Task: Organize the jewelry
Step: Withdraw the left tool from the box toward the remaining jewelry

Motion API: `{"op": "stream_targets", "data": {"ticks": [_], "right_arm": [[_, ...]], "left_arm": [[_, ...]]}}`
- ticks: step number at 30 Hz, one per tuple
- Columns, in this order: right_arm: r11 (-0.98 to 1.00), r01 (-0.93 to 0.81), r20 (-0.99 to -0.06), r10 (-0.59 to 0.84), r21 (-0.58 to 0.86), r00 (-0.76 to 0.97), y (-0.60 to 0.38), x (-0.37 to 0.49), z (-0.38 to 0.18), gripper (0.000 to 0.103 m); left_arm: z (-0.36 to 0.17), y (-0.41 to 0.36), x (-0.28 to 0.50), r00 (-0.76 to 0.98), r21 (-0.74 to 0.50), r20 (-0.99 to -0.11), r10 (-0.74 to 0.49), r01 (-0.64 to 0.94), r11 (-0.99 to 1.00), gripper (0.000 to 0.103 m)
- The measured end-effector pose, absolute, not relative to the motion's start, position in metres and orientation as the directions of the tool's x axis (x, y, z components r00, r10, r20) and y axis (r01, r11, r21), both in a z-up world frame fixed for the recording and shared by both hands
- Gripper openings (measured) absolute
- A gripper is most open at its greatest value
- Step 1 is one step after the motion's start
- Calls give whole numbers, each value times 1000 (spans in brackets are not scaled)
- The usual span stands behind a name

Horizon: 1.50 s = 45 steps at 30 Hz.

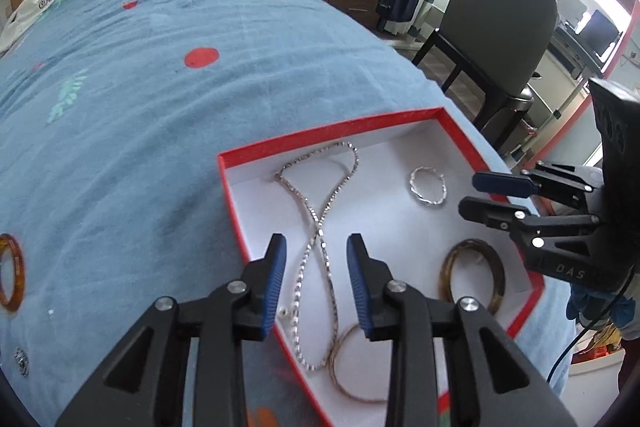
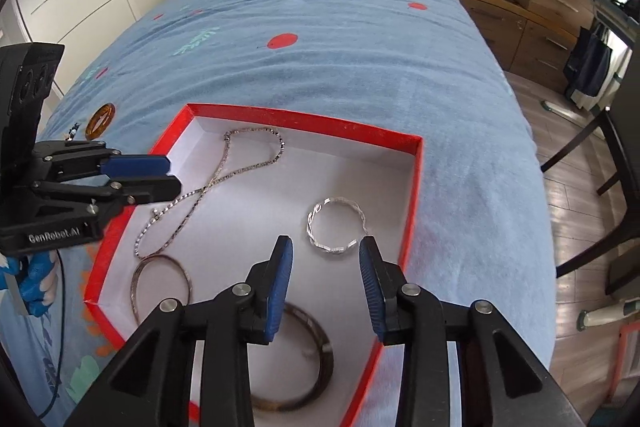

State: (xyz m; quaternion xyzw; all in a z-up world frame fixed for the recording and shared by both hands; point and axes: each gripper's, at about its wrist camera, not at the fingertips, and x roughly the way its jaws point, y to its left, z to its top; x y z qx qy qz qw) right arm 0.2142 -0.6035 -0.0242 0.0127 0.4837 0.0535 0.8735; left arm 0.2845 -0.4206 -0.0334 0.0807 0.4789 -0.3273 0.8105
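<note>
While both my tongs hover spread and empty, left tongs (image 1: 316,279) over the silver chain (image 1: 316,227) and right tongs (image 2: 326,283) near the silver bracelet (image 2: 336,227), the red box (image 2: 304,117) on the bed (image 2: 320,47) holds them; an amber bangle (image 2: 101,121), seemingly, lies outside.

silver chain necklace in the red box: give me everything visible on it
The silver chain necklace looks like thin metal made of small shiny boxy links. It lies flat and slack on the white floor of the red box, crossing over itself once to form a loop at the far end. Its near end touches or overlaps the thin bangle. The open left gripper straddles it, but neither finger grips it. Whether that gripper touches it cannot be told.
</note>
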Motion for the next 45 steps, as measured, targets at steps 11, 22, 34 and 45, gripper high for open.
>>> {"op": "stream_targets", "data": {"ticks": [11, 22, 34, 45], "right_arm": [[997, -20, -783, 68, 71, 618, -598, 140, 45, 36], [998, -39, -691, 62, 49, 721, -540, 68, 123, 40], [990, -136, -609, 122, 22, 784, -451, 25, 170, 46], [983, -183, -574, 167, 30, 802, -391, 14, 172, 52]], "left_arm": [[31, -328, 238, 446, -147, -782, -435, 546, 825, 38], [98, -143, 176, 620, -58, -719, -315, 399, 915, 38], [141, 37, 95, 749, -33, -639, -177, 203, 979, 44], [122, 99, 62, 757, -62, -638, -142, 133, 989, 45]]}}
